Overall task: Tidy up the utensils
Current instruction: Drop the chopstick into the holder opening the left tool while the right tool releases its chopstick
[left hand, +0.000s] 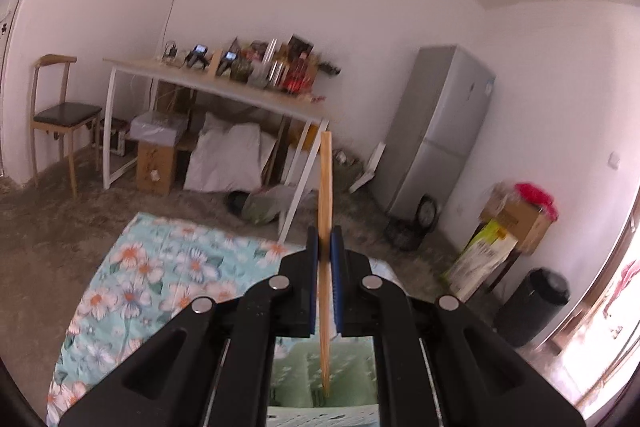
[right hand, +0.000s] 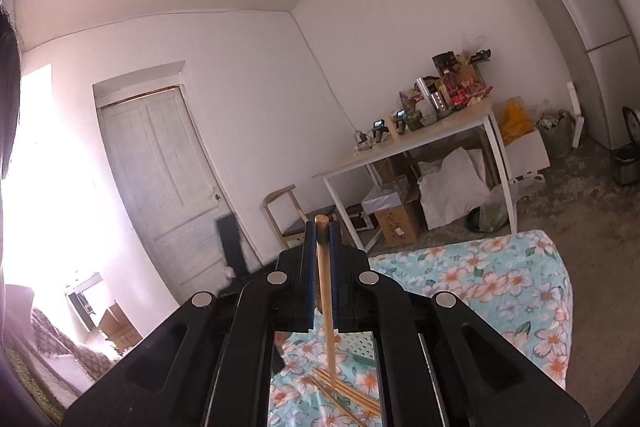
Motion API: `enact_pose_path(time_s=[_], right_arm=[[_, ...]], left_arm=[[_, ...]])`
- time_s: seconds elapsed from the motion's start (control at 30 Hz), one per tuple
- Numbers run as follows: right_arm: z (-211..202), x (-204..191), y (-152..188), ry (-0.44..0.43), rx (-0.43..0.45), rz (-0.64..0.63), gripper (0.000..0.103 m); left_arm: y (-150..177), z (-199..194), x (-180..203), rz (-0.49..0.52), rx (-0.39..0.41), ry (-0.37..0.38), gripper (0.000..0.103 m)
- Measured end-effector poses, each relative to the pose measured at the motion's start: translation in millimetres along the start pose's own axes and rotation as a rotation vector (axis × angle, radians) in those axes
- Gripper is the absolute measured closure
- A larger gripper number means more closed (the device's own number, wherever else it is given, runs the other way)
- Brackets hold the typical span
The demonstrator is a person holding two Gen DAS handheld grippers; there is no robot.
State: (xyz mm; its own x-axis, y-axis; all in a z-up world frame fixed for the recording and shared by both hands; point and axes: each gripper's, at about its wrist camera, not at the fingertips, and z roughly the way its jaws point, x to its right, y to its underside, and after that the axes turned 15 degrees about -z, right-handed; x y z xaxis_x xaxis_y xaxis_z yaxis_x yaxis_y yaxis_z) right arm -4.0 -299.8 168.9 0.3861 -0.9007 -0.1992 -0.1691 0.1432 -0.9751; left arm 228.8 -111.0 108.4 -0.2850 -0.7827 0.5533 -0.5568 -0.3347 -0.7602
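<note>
My left gripper (left hand: 324, 233) is shut on a wooden chopstick (left hand: 325, 187) that stands upright between the blue pads; its lower end hangs over a pale green slotted utensil holder (left hand: 348, 371) seen between the gripper arms. My right gripper (right hand: 321, 225) is shut on a round wooden stick (right hand: 325, 279), also upright. Below it, several loose wooden chopsticks (right hand: 344, 393) lie on the floral tablecloth (right hand: 500, 283), next to a white perforated holder (right hand: 362, 345). The floral tablecloth also shows in the left wrist view (left hand: 160, 275).
A white-legged side table (left hand: 216, 87) crowded with bottles and boxes stands by the far wall, with bags and boxes under it. A wooden chair (left hand: 60, 115), a grey fridge (left hand: 440, 131), a black bin (left hand: 536, 303) and a white door (right hand: 160, 179) are around the room.
</note>
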Motion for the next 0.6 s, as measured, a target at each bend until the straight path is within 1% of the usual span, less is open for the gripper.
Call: enact_pose_path(time_s=[0.07, 0.1, 0.17, 0.2, 0.27, 0.37, 0.47, 0.6], right_arm=[[0, 1, 2, 0.002, -0.008, 0.007, 0.099], [0, 1, 3, 0.002, -0.01, 0.01, 0.099], [2, 2, 3, 0.003, -0.015, 0.015, 0.099], [4, 2, 3, 0.0, -0.018, 0.016, 0.099], [6, 0, 0, -0.003, -0.018, 0.012, 0.099], [11, -1, -4, -0.012, -0.02, 0.006, 0.099], [17, -4, -14, -0.022, -0.015, -0.009, 0.099], [26, -7, -30, -0.029, -0.001, -0.043, 0.099]], left_arm=[[8, 9, -7, -0.017, -0.045, -0.024, 0.097], [10, 10, -9, -0.025, -0.051, -0.024, 0.092], [11, 6, -12, -0.036, -0.04, -0.029, 0.072], [10, 3, -13, -0.037, -0.026, -0.027, 0.068], [8, -7, -11, -0.022, 0.01, -0.04, 0.054], [2, -23, -9, -0.009, 0.054, -0.052, 0.045], [-5, -46, -10, -0.011, 0.095, -0.048, 0.039], [-8, -75, -12, 0.011, 0.12, -0.04, 0.033]])
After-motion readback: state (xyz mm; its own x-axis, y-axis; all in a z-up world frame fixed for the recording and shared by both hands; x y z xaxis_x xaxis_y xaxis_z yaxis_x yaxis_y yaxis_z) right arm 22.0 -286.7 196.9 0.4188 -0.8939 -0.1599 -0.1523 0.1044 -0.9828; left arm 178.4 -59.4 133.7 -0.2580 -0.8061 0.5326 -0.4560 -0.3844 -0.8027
